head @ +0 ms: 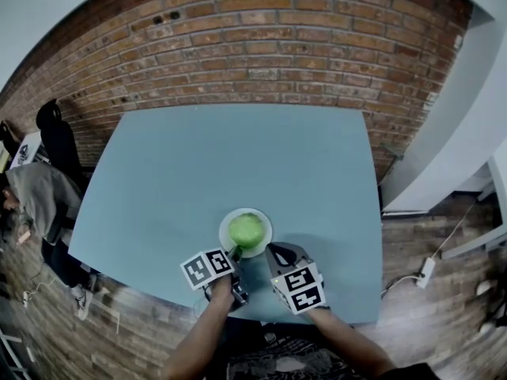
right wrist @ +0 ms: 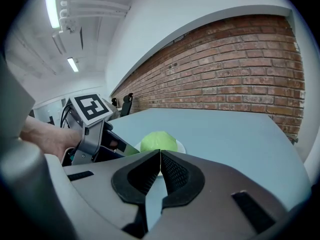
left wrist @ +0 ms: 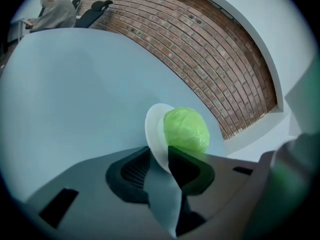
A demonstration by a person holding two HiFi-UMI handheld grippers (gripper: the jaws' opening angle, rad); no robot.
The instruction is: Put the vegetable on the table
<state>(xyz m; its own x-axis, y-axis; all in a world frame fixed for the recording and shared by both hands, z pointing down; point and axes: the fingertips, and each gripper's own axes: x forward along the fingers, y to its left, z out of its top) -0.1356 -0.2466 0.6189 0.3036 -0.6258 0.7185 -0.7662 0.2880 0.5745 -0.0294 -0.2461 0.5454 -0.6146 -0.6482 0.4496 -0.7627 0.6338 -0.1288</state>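
- The cabbage (head: 246, 230) sits on a plate (head: 225, 226) at the lower centre of the head view, on the table (head: 238, 149) close to its near edge. It is not yet on the bare table.
- The cabbage is round and offers no long axis to align with.
- Left gripper (head: 234, 253): the jaws are spread. The plate rim stands between the tips, with no clamp on it visible. The cabbage lies just beyond the tips, to their upper right in the left gripper view.
- Right gripper (head: 273, 250): the jaws are pressed together and empty. The cabbage lies straight ahead, just above the tips in its own view.
- Judgement: the left gripper is nearer, but it is aimed at the rim and must clear it. The right gripper must open first.
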